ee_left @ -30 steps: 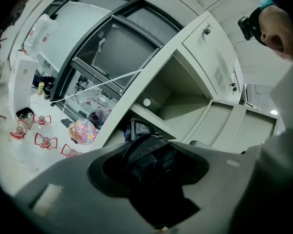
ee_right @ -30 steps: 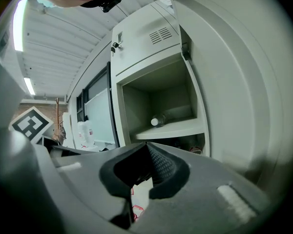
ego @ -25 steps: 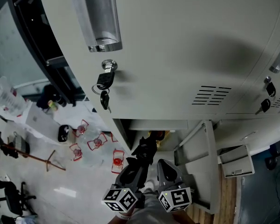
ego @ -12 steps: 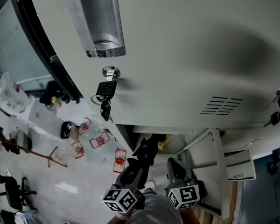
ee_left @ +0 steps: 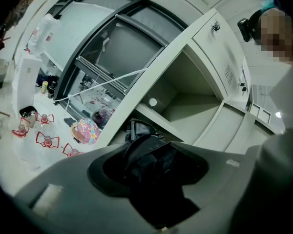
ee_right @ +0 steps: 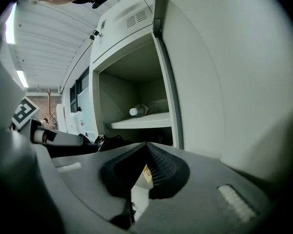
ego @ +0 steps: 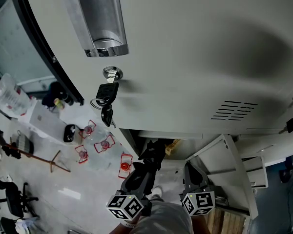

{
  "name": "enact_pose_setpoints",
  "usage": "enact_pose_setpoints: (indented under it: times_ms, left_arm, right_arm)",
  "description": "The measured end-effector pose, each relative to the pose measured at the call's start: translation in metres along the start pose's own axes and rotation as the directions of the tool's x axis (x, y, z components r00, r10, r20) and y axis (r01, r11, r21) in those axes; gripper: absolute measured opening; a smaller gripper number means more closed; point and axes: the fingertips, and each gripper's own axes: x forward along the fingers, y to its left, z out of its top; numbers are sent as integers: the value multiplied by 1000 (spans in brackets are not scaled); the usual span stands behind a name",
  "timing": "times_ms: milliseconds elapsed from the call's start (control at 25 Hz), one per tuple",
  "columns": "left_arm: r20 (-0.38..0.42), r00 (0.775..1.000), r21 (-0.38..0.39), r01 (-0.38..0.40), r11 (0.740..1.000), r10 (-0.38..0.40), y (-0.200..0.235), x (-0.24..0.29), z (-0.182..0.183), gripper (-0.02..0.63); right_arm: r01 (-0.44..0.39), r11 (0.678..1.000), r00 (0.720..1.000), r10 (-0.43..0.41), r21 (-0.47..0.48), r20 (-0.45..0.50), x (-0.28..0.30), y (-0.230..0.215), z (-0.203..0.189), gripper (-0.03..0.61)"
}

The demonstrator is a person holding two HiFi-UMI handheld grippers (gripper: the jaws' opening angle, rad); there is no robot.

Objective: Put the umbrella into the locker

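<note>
A black folded umbrella (ego: 153, 154) sticks out of my left gripper (ego: 145, 170), which is shut on it; its tip points at the open lower locker compartment (ee_left: 190, 106). In the left gripper view the umbrella (ee_left: 151, 162) fills the space between the jaws. My right gripper (ego: 191, 169) is to the right, close against the open locker door (ego: 232, 165), its jaws together on nothing. In the right gripper view the right gripper (ee_right: 146, 147) faces the compartment edge, with the door panel (ee_right: 234, 82) filling the right side.
A bunch of keys (ego: 107, 92) hangs from the lock of the upper door, under a metal handle (ego: 100, 18). A bottle (ee_right: 138, 111) lies on the locker shelf. Red-framed items (ego: 102, 147) and a colourful ball (ee_left: 85, 130) sit on the white surface to the left.
My right gripper has shifted to the right, and the open locker door has swung further right with it. The left gripper and the umbrella have stayed in place.
</note>
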Motion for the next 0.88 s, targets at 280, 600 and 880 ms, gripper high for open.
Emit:
enact_pose_setpoints:
  times_ms: [280, 600, 880]
  left_arm:
    - [2, 1000, 2, -6, 1000, 6, 3, -3, 1, 247]
    - [17, 1000, -7, -6, 1000, 6, 10, -10, 5, 247]
    - [58, 998, -8, -7, 1000, 8, 14, -15, 9, 247]
  right_arm:
    - [1, 1000, 1000, -1, 13, 6, 3, -2, 1, 2]
    - [43, 999, 999, -43, 28, 27, 1, -3, 7, 2]
    - [36, 999, 999, -37, 20, 23, -2, 12, 6, 2]
